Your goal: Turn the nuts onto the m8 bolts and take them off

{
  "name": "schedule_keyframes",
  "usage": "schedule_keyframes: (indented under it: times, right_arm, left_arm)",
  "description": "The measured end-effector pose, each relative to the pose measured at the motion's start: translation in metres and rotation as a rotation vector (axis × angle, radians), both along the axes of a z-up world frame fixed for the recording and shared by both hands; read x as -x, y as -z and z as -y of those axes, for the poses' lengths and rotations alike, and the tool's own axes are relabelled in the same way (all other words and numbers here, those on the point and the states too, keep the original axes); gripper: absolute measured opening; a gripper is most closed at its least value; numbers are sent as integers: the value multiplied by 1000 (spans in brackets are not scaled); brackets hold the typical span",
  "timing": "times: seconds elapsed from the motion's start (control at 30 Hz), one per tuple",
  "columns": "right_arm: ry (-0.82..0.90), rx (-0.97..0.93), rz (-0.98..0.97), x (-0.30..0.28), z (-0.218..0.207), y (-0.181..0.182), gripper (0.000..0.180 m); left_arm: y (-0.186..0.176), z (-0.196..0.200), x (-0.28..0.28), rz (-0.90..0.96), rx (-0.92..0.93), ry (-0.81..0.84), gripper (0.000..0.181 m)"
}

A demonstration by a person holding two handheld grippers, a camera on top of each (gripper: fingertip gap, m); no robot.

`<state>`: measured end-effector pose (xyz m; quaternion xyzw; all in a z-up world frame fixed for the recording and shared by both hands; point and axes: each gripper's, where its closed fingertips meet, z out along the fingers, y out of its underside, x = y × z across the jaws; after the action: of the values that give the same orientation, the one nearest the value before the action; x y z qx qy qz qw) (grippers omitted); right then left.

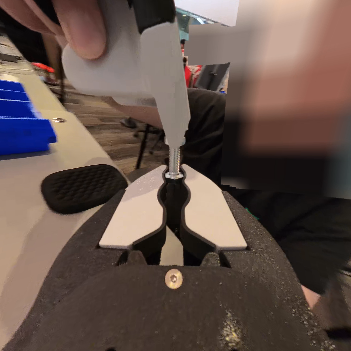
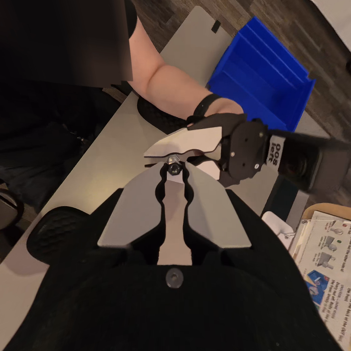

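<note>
Left gripper (image 1: 173,175), white-padded with black inner edges, closed on a silver hexagonal steel nut (image 1: 174,175) at its fingertips; a threaded silver M8 bolt (image 1: 175,159) rises from the nut to the tips of the right gripper (image 1: 175,141), which descends from above; both are held in the air above the edge of a pale grey table (image 1: 38,218). In the right wrist view, the right gripper (image 2: 173,170) is pinched narrowly on the bolt's dark socket head (image 2: 173,168), seen end-on; the left gripper (image 2: 167,158) crosses in front with the nut (image 2: 172,158) in its grip, though whether the threads are engaged is unclear. A black textured oval pad (image 1: 81,188) and a blue plastic bin (image 1: 22,123) rest on the table.
</note>
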<state>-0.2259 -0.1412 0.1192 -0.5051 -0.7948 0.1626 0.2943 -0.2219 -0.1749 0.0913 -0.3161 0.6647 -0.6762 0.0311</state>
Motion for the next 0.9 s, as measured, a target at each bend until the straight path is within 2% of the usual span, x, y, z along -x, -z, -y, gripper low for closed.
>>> schedule_keyframes:
  times: [0.17, 0.37, 0.47, 0.6, 0.7, 0.8, 0.9]
  right_arm:
    - [-55, -72, 20, 7, 15, -2, 15]
    - [-4, -102, 13, 1, 12, -11, 15]
    - [102, -98, 17, -18, 0, -12, 15]
    - [382, -93, -3, -91, -23, -13, 15]
    - [744, -64, 13, -193, -40, 0, 15]
    - [1158, 27, 55, -313, -34, 38, 15]
    - [1558, 197, 124, -417, -5, 101, 15]
  left_arm:
    - [15, 19, 14, -22, 2, 205, 10]
    - [20, 12, -2, -36, -10, 120, 10]
    - [16, 2, -2, -17, -13, 55, 10]
    - [5, -15, 1, 11, -33, -73, 10]
    - [2, -28, 4, 26, -105, -192, 10]
    - [-1, -40, 5, 38, -174, -304, 10]
    - [-4, -44, 6, 47, -197, -360, 10]
